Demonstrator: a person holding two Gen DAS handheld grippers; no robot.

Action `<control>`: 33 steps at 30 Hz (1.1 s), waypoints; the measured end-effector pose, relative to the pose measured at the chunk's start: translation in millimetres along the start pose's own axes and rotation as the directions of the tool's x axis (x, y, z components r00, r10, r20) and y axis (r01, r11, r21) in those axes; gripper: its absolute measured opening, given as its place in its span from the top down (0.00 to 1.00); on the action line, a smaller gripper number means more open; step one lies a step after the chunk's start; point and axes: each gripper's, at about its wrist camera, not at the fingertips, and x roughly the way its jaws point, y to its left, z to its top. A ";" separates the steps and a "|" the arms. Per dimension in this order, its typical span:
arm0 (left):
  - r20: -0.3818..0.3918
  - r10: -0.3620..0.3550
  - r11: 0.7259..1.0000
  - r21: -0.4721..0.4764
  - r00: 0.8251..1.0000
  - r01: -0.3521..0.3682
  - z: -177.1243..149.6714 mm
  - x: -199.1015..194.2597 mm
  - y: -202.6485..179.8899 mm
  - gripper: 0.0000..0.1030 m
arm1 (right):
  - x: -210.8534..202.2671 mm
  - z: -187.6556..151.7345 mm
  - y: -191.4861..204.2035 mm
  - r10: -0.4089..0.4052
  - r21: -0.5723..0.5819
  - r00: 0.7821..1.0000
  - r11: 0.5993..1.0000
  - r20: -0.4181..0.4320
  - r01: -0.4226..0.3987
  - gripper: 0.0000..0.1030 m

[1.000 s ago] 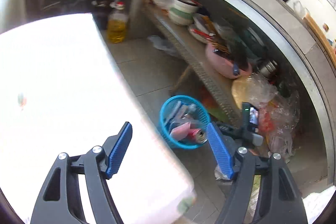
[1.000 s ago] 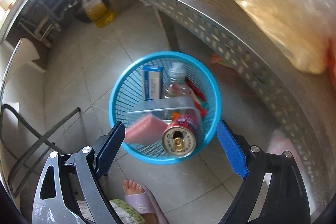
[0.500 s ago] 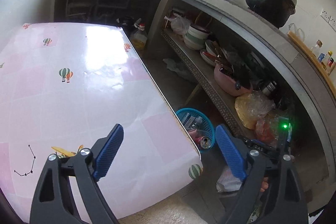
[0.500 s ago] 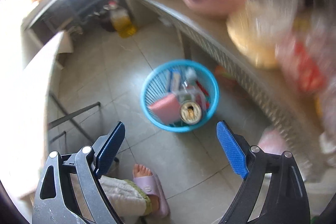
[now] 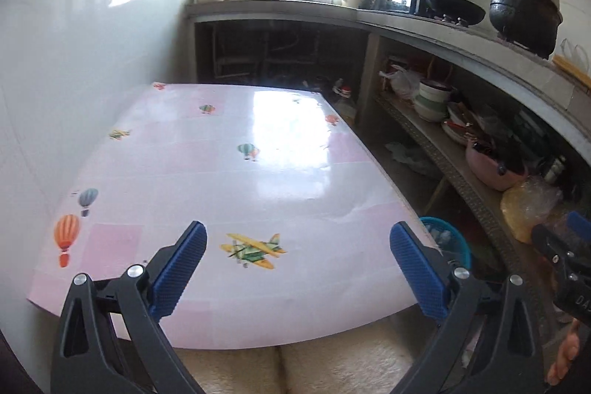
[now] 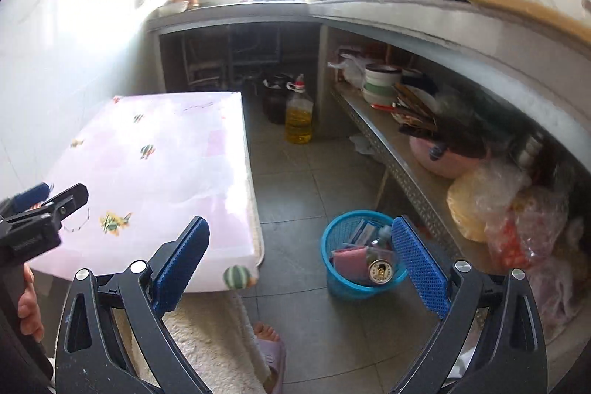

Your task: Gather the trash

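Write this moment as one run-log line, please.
left gripper: open, empty, over pink printed tablecloth | right gripper: open, empty | round blue plastic mesh basket on floor: holds can, pink sponge, box

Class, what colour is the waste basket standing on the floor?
Bright blue; the waste basket shows best in the right wrist view.

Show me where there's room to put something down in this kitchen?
The pink balloon-print tabletop is bare from the white wall to its floor-side edge. The grey tiled floor is free between the table and the round blue plastic basket. It is crowded on the metal shelf under the counter, and the basket is full of trash.
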 end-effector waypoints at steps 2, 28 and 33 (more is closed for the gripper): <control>-0.004 0.022 1.000 0.005 1.000 -0.022 -11.7 -6.6 5.6 0.05 | -6.7 -5.6 10.3 0.002 -0.012 1.000 1.000 0.019 -0.002 0.08; -0.257 0.268 0.958 -0.031 0.928 -0.286 -36.9 9.7 13.1 0.05 | 23.8 -43.1 13.7 -0.090 0.068 0.972 0.992 -0.218 0.107 0.08; -0.255 0.256 0.962 -0.027 0.932 -0.272 -33.3 9.7 5.3 0.05 | 24.0 -43.6 10.3 -0.093 0.070 0.971 0.991 -0.221 0.111 0.08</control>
